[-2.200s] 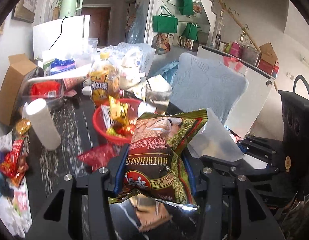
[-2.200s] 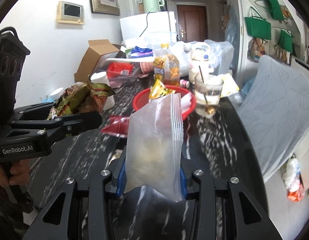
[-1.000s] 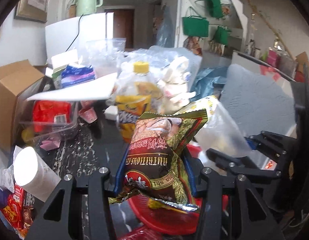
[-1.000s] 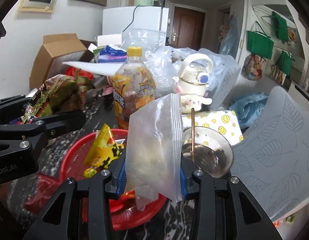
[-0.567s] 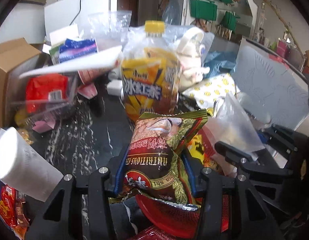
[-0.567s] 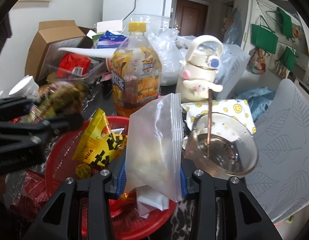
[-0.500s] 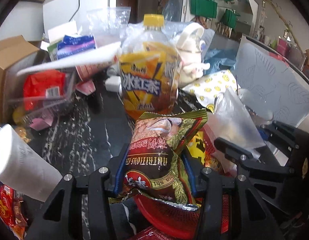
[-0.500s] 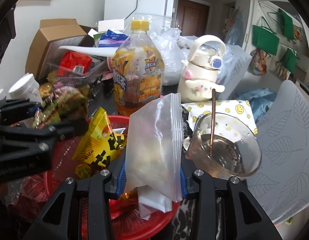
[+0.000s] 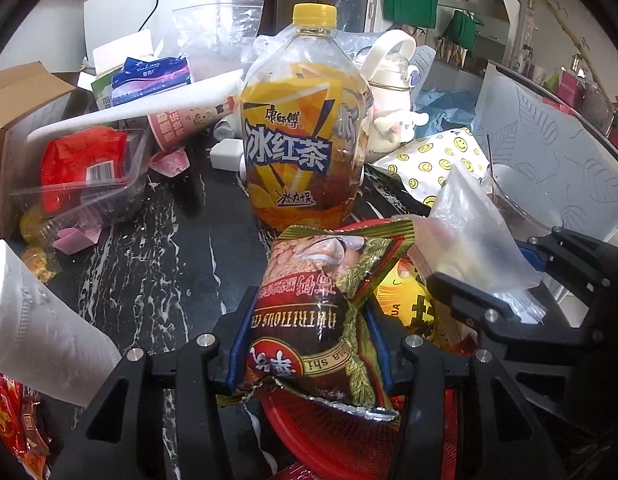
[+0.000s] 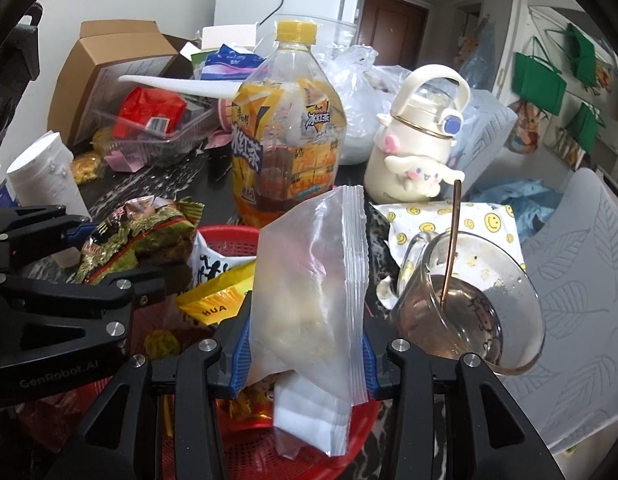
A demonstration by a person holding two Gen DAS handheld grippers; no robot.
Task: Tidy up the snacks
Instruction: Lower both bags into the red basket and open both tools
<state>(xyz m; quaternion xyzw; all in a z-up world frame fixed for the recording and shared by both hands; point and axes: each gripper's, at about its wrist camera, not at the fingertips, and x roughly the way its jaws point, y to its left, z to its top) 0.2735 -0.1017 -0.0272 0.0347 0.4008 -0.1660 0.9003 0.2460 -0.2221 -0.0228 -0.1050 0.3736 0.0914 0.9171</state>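
Observation:
My left gripper (image 9: pixel 305 340) is shut on a green and dark red snack packet (image 9: pixel 325 304), held just above the red mesh basket (image 9: pixel 349 436). The packet also shows in the right wrist view (image 10: pixel 141 236). My right gripper (image 10: pixel 305 344) is shut on a clear zip bag (image 10: pixel 313 288) over the same basket (image 10: pixel 237 440); the bag also shows in the left wrist view (image 9: pixel 469 244). A yellow snack packet (image 10: pixel 217 296) and other packets lie in the basket.
A big iced-tea bottle (image 9: pixel 305 132) stands right behind the basket. A glass mug with a spoon (image 10: pixel 469 308), a cream cartoon flask (image 10: pixel 417 148) and a smiley paper bag (image 10: pixel 449 220) stand at the right. A paper roll (image 9: pixel 41 328), a clear tray (image 9: pixel 77 176) and a cardboard box (image 10: pixel 109 60) are at the left.
Both grippers moved forward and down over the red basket, each still holding its item. The bottle now looms close ahead.

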